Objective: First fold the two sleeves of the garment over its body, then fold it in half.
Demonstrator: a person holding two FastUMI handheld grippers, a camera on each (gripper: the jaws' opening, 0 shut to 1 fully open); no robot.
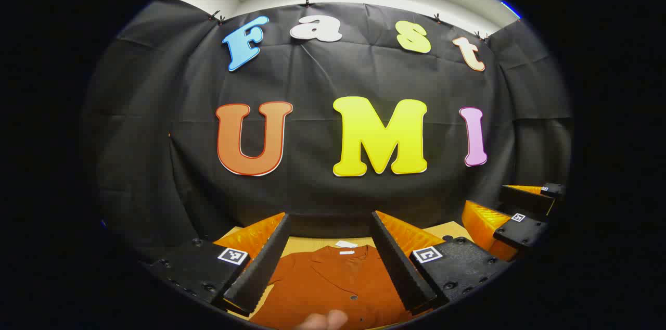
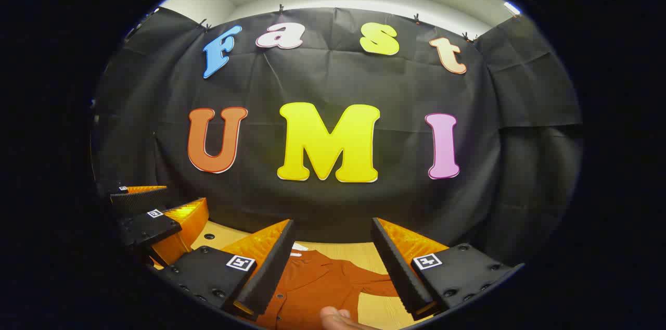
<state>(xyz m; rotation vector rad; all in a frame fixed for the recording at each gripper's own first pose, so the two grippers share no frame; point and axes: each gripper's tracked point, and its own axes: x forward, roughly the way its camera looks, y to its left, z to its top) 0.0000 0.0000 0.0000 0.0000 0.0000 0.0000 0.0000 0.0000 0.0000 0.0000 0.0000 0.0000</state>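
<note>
Left gripper view, fingers: the left gripper [image 1: 332,262] is holding its 2 black ridged fingers [image 1: 258,263] spread wide, pinching nothing and hovering above the table.
Left gripper view, between the fingers: the rust-orange button-front garment [image 1: 333,283] is lying flat on the pale wooden table [image 1: 452,230], its collar with a white label pointing toward the far wall.
Left gripper view, bottom edge: a fingertip [image 1: 325,320] of the person's hand is showing in front of the garment.
Left gripper view, right side: the right gripper [image 1: 520,215], black with orange sides, is hanging beside the left one, apart from it, with a gap showing between its fingers.
Right gripper view, fingers: the right gripper's [image 2: 333,262] 2 black ridged fingers [image 2: 396,266] are standing wide apart with nothing between the pads.
Right gripper view, below the fingers: the garment [image 2: 317,288] is lying on the table [image 2: 359,252], one sleeve stretching out sideways toward the right finger, unfolded.
Right gripper view, bottom edge: part of a hand [image 2: 338,318] is showing over the cloth.
Right gripper view, left side: the left gripper [image 2: 156,210] is sitting off to the side, its fingers parted.
</note>
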